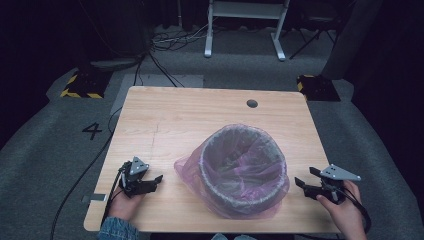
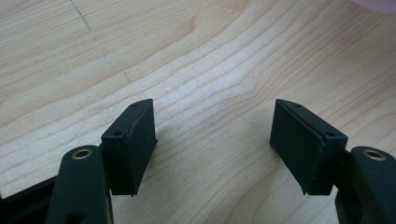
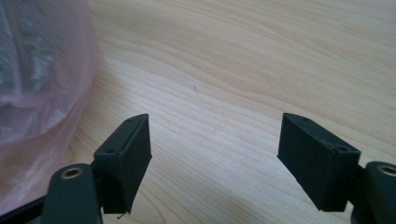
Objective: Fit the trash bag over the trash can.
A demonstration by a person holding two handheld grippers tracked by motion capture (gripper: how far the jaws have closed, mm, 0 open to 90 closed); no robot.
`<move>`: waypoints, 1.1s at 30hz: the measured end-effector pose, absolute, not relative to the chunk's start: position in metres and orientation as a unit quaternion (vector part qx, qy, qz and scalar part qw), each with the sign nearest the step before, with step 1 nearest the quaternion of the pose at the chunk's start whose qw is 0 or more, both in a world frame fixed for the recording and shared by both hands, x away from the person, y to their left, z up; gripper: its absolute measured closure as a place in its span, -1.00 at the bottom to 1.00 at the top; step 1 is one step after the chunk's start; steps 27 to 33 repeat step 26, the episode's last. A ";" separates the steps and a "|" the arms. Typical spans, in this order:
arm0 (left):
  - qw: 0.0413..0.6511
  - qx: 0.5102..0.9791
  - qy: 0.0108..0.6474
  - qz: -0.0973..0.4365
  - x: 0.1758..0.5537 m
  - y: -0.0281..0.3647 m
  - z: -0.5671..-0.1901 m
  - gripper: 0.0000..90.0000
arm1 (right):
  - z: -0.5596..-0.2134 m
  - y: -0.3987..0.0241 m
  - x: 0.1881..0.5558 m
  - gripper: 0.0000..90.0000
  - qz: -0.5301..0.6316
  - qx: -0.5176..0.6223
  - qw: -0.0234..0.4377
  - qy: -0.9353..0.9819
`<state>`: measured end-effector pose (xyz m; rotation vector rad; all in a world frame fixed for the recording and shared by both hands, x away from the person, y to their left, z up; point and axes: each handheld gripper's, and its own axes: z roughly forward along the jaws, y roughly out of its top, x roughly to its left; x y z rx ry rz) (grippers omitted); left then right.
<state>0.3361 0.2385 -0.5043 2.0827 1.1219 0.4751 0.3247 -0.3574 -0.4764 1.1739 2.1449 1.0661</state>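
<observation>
A round bin (image 1: 243, 170) lined with a pink plastic bag (image 1: 187, 167) stands on the wooden table (image 1: 200, 110), near its front edge. My left gripper (image 1: 159, 181) rests low on the table to the left of the bin, jaws open with nothing between them (image 2: 212, 140). My right gripper (image 1: 303, 181) sits to the right of the bin, also open and empty (image 3: 215, 149). The bag's pink film (image 3: 42, 74) lies just to the left of the right jaws, apart from them.
A cable hole (image 1: 252, 103) is at the table's far right. White desk legs (image 1: 210, 30), floor cables (image 1: 165, 40) and yellow-black striped blocks (image 1: 80, 87) stand beyond the table. A cable (image 1: 75, 185) trails off the left edge.
</observation>
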 end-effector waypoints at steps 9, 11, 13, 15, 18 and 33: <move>0.356 0.806 0.435 0.184 0.336 0.238 -0.504 -0.31 | -0.496 -0.357 0.332 -0.44 0.380 0.457 0.217 0.774; 0.356 0.806 0.435 0.184 0.336 0.238 -0.504 -0.31 | -0.502 -0.356 0.334 -0.44 0.376 0.462 0.216 0.774; 0.355 0.806 0.436 0.185 0.337 0.238 -0.504 -0.32 | -0.503 -0.357 0.337 -0.47 0.356 0.469 0.206 0.782; 0.356 0.806 0.436 0.185 0.337 0.238 -0.504 -0.32 | -0.503 -0.356 0.339 -0.54 0.350 0.473 0.212 0.780; 0.355 0.806 0.436 0.185 0.337 0.238 -0.504 -0.32 | -0.504 -0.355 0.344 -0.69 0.342 0.479 0.212 0.780; 0.356 0.806 0.436 0.185 0.337 0.238 -0.504 -0.32 | -0.505 -0.360 0.367 -1.00 0.334 0.459 0.192 0.801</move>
